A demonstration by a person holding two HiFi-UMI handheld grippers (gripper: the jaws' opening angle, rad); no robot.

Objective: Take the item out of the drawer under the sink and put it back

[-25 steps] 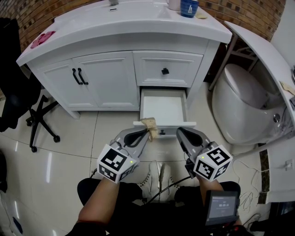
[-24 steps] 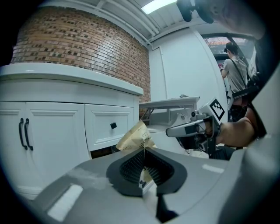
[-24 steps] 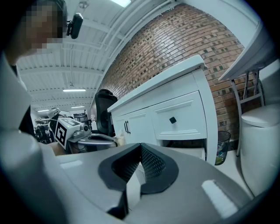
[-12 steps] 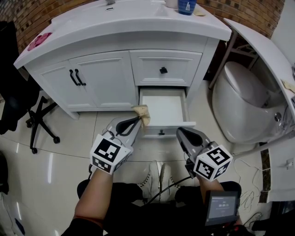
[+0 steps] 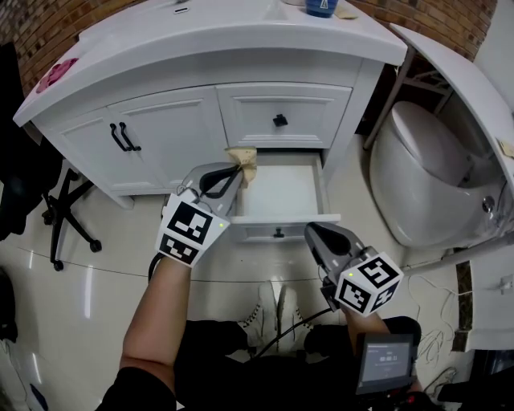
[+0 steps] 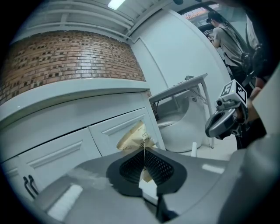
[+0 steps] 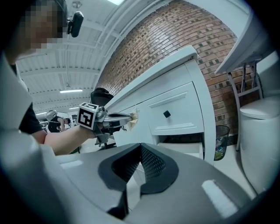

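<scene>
A small tan paper packet (image 5: 243,160) hangs pinched in my left gripper (image 5: 234,168), above the left rim of the open lower drawer (image 5: 279,218) of the white vanity. In the left gripper view the packet (image 6: 136,139) sticks out past the shut jaws of the left gripper (image 6: 143,158). My right gripper (image 5: 317,233) hovers just in front of the drawer's front panel, jaws shut with nothing between them. The right gripper view has my right gripper (image 7: 140,153) in the foreground and the left gripper (image 7: 127,117) with the packet (image 7: 133,119) off to the left. The drawer's inside looks bare.
The upper drawer (image 5: 280,118) with a black knob is closed; double doors (image 5: 152,136) with black handles stand to its left. A white toilet (image 5: 430,181) is at the right, an office chair base (image 5: 68,217) at the left. A blue cup (image 5: 323,6) sits on the countertop.
My left gripper has carried the packet up and forward, from the drawer's front edge to above its back left. The right gripper has hardly moved.
</scene>
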